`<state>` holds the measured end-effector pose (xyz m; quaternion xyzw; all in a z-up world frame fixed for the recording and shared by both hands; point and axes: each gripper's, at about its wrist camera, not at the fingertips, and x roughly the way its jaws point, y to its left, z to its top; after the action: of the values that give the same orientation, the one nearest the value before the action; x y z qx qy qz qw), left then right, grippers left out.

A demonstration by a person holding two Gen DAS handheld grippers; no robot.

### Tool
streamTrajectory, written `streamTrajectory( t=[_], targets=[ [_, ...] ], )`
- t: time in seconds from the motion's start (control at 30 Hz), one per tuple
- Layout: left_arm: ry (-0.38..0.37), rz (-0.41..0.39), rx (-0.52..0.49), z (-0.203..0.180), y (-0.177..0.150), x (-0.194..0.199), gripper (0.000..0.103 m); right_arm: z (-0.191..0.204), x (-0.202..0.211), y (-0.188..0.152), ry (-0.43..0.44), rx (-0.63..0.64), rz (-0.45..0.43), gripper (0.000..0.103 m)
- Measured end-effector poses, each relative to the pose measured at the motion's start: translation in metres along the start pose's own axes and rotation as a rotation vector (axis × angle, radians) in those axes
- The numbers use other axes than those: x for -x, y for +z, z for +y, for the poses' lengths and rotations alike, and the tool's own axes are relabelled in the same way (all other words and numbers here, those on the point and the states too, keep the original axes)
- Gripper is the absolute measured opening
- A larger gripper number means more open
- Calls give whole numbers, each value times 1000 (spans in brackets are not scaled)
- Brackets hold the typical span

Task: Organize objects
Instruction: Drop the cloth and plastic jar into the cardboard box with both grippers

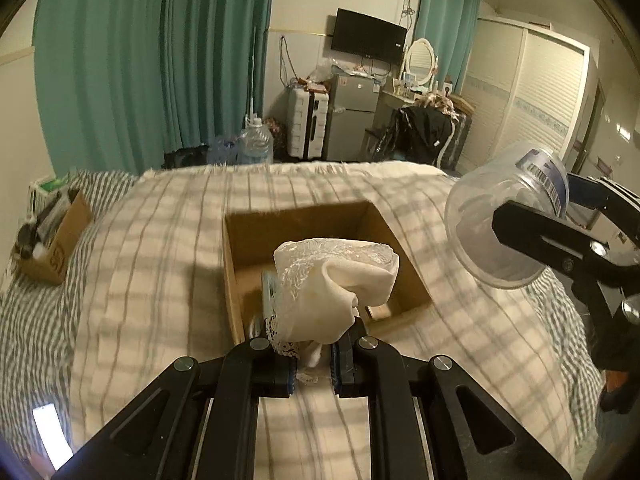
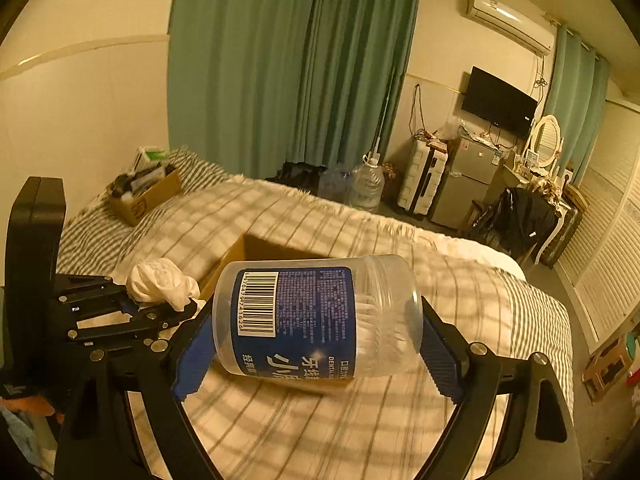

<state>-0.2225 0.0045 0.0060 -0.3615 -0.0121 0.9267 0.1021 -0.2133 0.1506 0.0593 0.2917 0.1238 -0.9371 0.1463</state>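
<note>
Left gripper (image 1: 314,360) is clamped narrow on a bunched white lace cloth (image 1: 336,280), held up just over the near edge of the open box (image 1: 248,240) on the bed (image 1: 160,264), likely so it can drop straight in. Right gripper (image 2: 316,344) is spread wide around a clear jar (image 2: 316,320) with a blue label, gripped sideways across its ends and held off the bed to the box's right, probably waiting its turn. A second, filled box (image 1: 60,240) sits well apart by the pillows.
</note>
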Motion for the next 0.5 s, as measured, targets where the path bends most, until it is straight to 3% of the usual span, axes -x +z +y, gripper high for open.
streamTrajectory(
  t=[0.27, 0.5],
  targets=[
    [-6, 9, -11, 14, 34, -63, 12, -23, -82, 32, -2, -64, 6, 88],
    [-28, 88, 40, 35, 28, -128, 12, -27, -164, 19, 14, -53, 100, 88]
  ],
)
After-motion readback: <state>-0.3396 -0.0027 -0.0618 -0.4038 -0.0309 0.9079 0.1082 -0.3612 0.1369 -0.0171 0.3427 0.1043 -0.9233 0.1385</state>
